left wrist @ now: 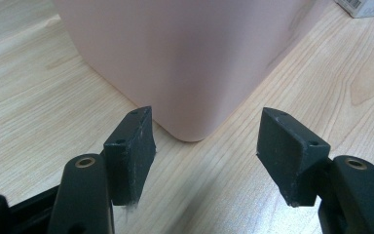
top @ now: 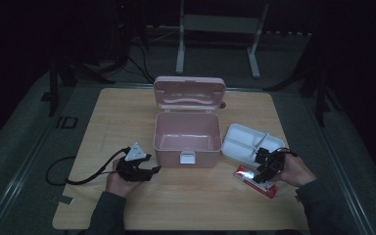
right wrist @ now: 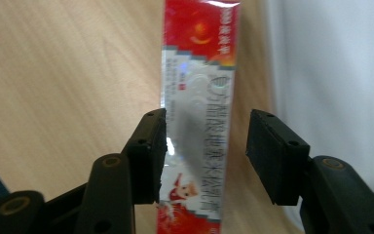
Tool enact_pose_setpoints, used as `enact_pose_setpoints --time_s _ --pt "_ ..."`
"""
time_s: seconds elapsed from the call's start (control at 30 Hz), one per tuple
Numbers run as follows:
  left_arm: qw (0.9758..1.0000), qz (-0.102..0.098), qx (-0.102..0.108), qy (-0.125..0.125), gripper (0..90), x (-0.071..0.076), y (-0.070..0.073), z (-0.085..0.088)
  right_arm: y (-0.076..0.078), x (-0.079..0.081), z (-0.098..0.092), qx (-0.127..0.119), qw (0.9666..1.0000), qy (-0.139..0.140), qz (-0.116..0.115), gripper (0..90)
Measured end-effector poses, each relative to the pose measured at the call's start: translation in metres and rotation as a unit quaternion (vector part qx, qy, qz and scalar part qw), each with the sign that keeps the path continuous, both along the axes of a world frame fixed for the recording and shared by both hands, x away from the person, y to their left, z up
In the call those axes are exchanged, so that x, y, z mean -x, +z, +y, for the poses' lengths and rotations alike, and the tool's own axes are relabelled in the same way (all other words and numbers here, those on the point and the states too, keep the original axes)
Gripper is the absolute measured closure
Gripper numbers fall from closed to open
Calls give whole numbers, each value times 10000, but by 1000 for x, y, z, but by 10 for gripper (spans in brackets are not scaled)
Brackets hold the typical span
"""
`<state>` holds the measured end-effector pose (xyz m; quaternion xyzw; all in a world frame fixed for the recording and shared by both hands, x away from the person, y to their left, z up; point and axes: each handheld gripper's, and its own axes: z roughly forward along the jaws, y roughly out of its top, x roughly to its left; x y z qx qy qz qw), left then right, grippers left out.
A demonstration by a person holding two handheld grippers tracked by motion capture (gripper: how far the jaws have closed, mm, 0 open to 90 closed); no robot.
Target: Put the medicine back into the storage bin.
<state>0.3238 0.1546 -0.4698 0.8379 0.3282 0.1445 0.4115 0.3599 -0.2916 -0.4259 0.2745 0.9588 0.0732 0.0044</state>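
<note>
Spanning the middle of the scene, the wooden tabletop (top: 103,142) is seen carrying a pink storage box (top: 187,138) with its hinged lid (top: 189,92) thrown back toward the far side, so the hollow is left free for whatever is to be packed. Just right of the box a white divided tray (top: 242,139) is set, and at the near right, just in front of that tray, a red and silver carton (right wrist: 197,97) lies flat on the wood. The right hand-held gripper (right wrist: 207,156) is held over this carton with its jaws standing wide apart: the carton lies between the pads, with one pad at the carton's edge and a clear gap on the other side, so nothing is clamped yet. The left hand-held gripper (left wrist: 207,156) is likewise held open and empty, pointed at the near left corner of the box without contact. The step in hand is judged to be the pick-up of the carton. For a sound grasp, the jaws should be centred across the carton's narrow width, lowered until the pads flank its long sides squarely, and closed gently so the thin card is not crushed. The tray's edge close by should be avoided.
</note>
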Motion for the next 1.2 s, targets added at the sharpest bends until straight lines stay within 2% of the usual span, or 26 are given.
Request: enact_pose_setpoints --time_s 0.23,0.5,0.8,1.2 --pt "10000 7 8 4 381 0 0 0 -10 4 3 113 9999 6 117 459" --pt "10000 13 9 -1 381 0 0 0 -15 2 8 181 9997 -9 172 454" --pt "10000 22 11 -4 381 0 -1 -1 -21 -2 15 327 9993 -22 184 491" --pt "10000 27 1 -21 381 0 -1 -1 -26 -3 19 497 9985 87 211 493"
